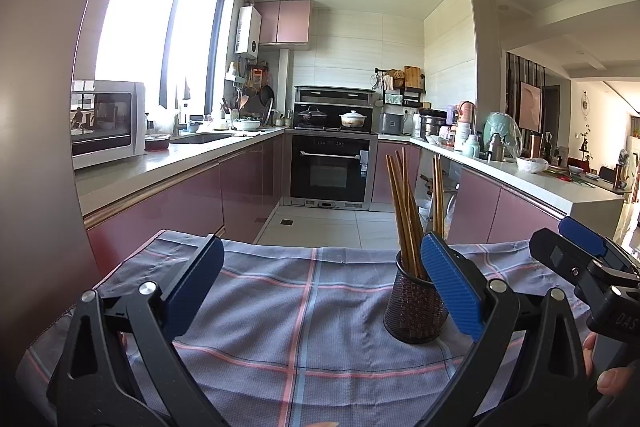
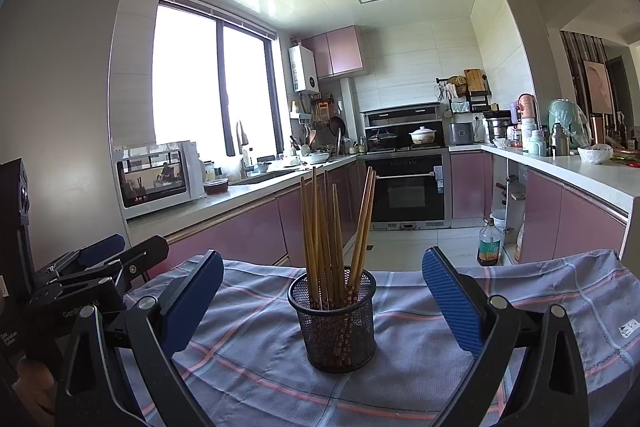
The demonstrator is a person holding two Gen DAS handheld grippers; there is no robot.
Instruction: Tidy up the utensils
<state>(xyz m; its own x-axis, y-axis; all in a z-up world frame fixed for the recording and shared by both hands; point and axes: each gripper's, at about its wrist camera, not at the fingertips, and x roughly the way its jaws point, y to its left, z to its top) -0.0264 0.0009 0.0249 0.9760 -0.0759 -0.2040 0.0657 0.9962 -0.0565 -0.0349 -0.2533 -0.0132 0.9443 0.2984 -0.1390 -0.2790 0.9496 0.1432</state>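
Note:
A black mesh holder (image 2: 333,323) stands on a blue plaid cloth (image 2: 400,379) and holds several wooden chopsticks (image 2: 324,231) upright. My right gripper (image 2: 322,289) is open and empty, its blue pads to either side of the holder, a little short of it. In the left wrist view the holder (image 1: 414,307) sits partly behind the right pad of my left gripper (image 1: 320,273), which is open and empty. The right gripper (image 1: 576,255) shows at that view's right edge; the left gripper (image 2: 108,255) shows at the right wrist view's left edge.
The cloth covers a small table whose far edge (image 1: 320,247) drops to a tiled kitchen floor. Beyond are pink cabinets, an oven (image 1: 330,167), a microwave (image 1: 108,121) on the left counter and a cluttered right counter (image 1: 500,151). A bottle (image 2: 489,243) stands on the floor.

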